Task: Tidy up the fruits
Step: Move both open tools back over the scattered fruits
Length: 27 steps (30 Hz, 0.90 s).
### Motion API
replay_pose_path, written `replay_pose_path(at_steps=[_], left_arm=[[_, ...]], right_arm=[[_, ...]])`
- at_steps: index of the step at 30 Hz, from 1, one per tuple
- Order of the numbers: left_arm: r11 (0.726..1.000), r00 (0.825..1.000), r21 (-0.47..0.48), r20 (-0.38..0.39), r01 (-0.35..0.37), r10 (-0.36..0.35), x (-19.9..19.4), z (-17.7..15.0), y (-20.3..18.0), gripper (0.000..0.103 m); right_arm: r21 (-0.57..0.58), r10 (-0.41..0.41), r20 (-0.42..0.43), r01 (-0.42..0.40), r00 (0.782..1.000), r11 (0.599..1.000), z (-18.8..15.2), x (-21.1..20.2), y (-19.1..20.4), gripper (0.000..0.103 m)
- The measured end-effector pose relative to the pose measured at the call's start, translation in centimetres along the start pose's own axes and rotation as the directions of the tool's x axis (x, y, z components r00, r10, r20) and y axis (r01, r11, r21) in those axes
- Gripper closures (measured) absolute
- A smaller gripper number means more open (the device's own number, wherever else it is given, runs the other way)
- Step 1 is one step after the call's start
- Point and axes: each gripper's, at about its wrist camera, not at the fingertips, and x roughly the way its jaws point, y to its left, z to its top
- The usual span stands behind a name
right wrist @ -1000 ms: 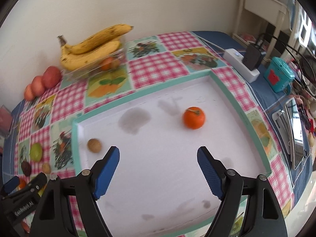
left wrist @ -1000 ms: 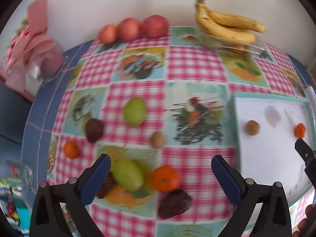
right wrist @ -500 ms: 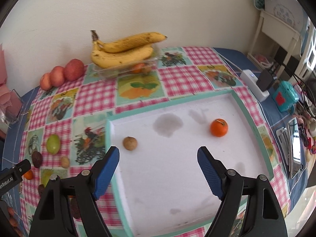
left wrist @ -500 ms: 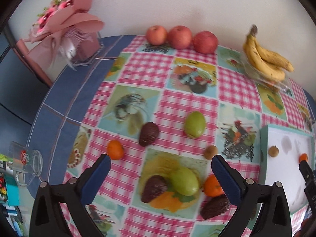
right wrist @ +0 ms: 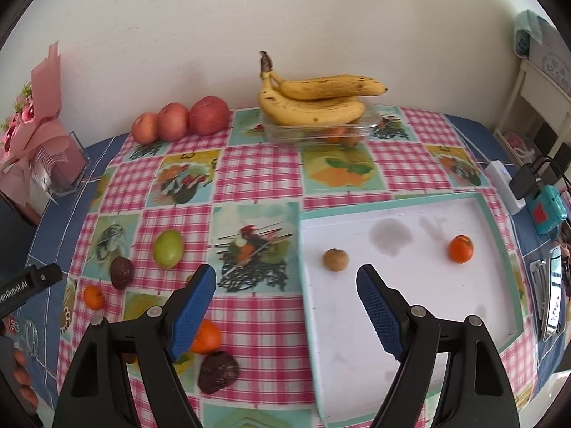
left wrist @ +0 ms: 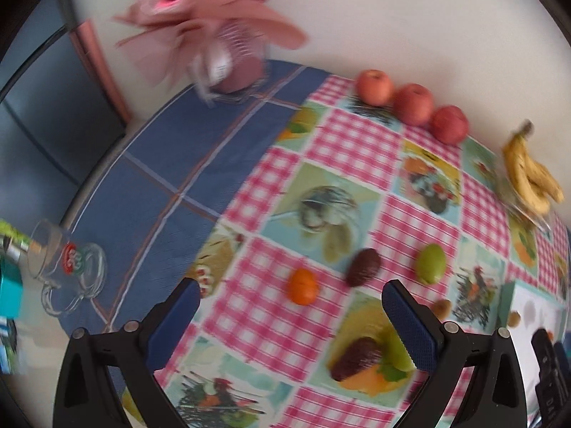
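— Holding both tools with jaws spread wide and nothing in them, I had my left gripper [left wrist: 291, 315] over the checked cloth [left wrist: 353, 142], and my right gripper [right wrist: 285, 301] over the near left rim of the white tray [right wrist: 410, 306].

— What lay nearest the left one?

— A small orange [left wrist: 302, 285] sat just above the gap between its fingers, with a dark brown fruit [left wrist: 363, 266] right of that and a green fruit [left wrist: 431, 263] further right. Behind the right finger lay another dark fruit [left wrist: 356, 358] touching a second green one [left wrist: 395, 351]. That view was blurred.

— And by the right one?

— An orange [right wrist: 206, 337] showed beside its left finger, a dark fruit [right wrist: 218, 371] just below it. In the tray, a small brown fruit [right wrist: 335, 259] lay left of centre and a tangerine [right wrist: 461, 248] well apart at right.

— Further back?

— Three red apples [right wrist: 180, 121] stood against the wall, and bananas [right wrist: 314, 101] rested on a clear container [right wrist: 317, 132] at upper centre.
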Motion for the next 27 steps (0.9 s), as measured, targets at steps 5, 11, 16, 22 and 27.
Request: replay_pose_path(at_steps=[5, 11, 16, 22, 27], left_arm=[[0.996, 0.999, -0.089, -0.035, 0.000, -0.003, 1.2, 0.4, 3.4, 0.000], [0.994, 0.998, -0.108, -0.066, 0.012, -0.019, 2.1, 0.3, 4.4, 0.000], [0.997, 0.994, -0.072, -0.110, 0.018, -0.026, 3.8, -0.1, 3.3, 0.000], [0.999, 0.985, -0.039, -0.172, 0.021, -0.027, 6.8, -0.5, 1.9, 0.001], [0.999, 0.978, -0.043, -0.205, 0.032, -0.040, 8.6, -0.6, 1.7, 0.016]], right_arm=[[-0.012, 0.029, -0.023, -0.029, 0.999, 0.999, -0.3, 0.6, 1.5, 0.021], [-0.029, 0.059, -0.098, -0.062, 0.993, 0.998, -1.2, 2.0, 3.3, 0.021], [-0.036, 0.083, -0.166, -0.090, 0.983, 0.995, -2.3, 3.6, 4.3, 0.021], [-0.049, 0.078, -0.246, -0.093, 0.966, 0.994, -3.5, 6.1, 5.0, 0.021], [-0.058, 0.084, -0.273, -0.103, 0.958, 0.993, -4.3, 7.4, 5.5, 0.030]])
